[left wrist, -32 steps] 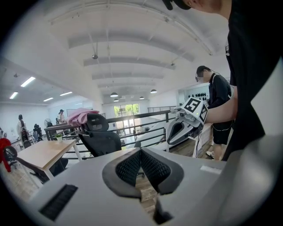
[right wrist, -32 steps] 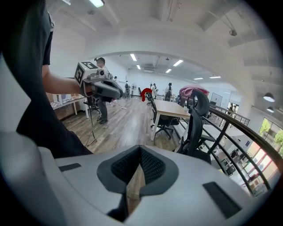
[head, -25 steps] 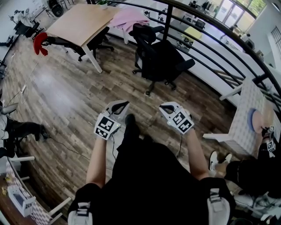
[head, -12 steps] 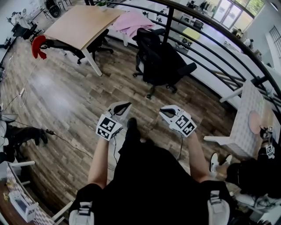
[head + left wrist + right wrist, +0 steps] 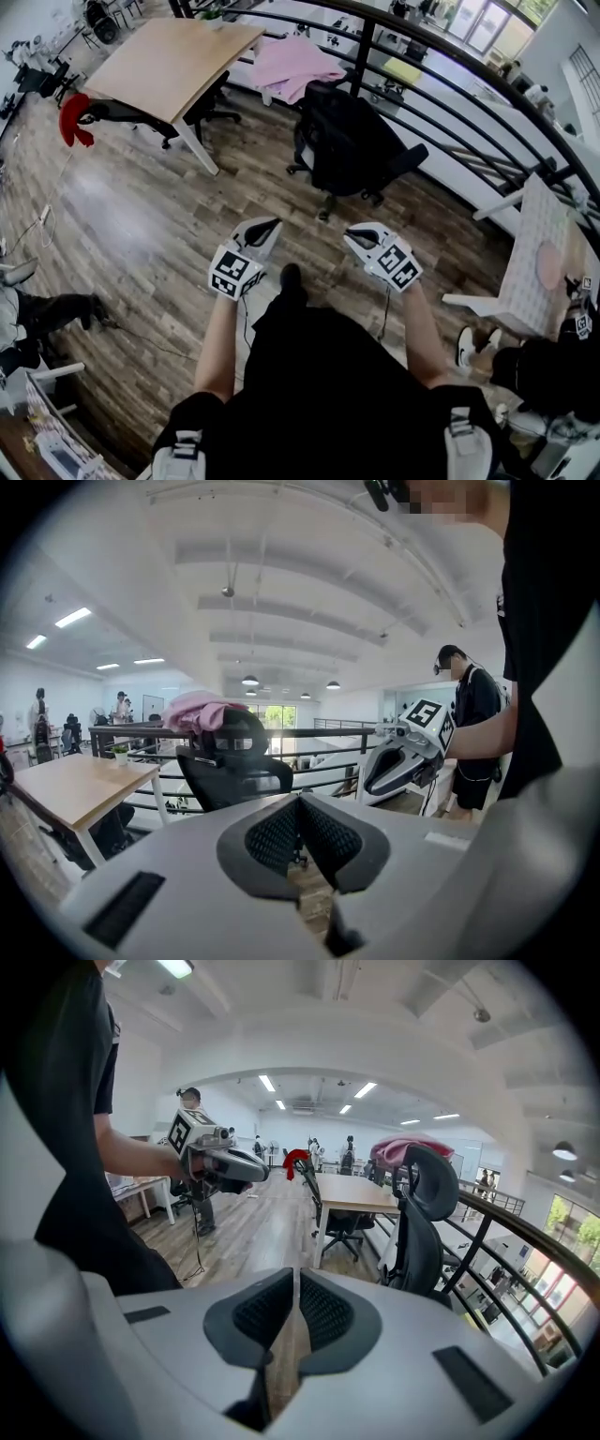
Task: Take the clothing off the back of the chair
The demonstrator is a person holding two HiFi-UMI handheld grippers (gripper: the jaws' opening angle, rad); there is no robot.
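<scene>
Since a second ago the pink clothing [image 5: 292, 64] and the black chair [image 5: 352, 141] have slid down the head view toward me, while both of my grippers have kept their place in front of my waist. The clothing is bunched over the top of the chair's back, at 12 o'clock from me and well out of reach. Nothing touches it but the chair. The chair stands on casters, and its clothing end is on the side of the black railing [image 5: 441, 70], which curves just behind it from 11 round to 3 o'clock. A pale wooden worktop [image 5: 169, 56] stands near the chair at its 10 o'clock.

My left gripper [image 5: 258, 228] is closed, pads meeting, with nothing in it. My right gripper [image 5: 354, 234] has just been opening a little. Only a thin slit shows between its pads, with floor visible through it and no object there.

I judge this to be the approach, with the grasp not begun. Several things could go wrong from here:
- **Jaws too narrow:** if I arrive like this, I would only shove the cloth instead of pinching it.
- **Pushing the cloth:** a push could send it off the far side, toward or through the railing.
- **Pulling sideways:** the casters may let the chair roll or swivel with the pull, or the cloth may catch on the headrest.
</scene>
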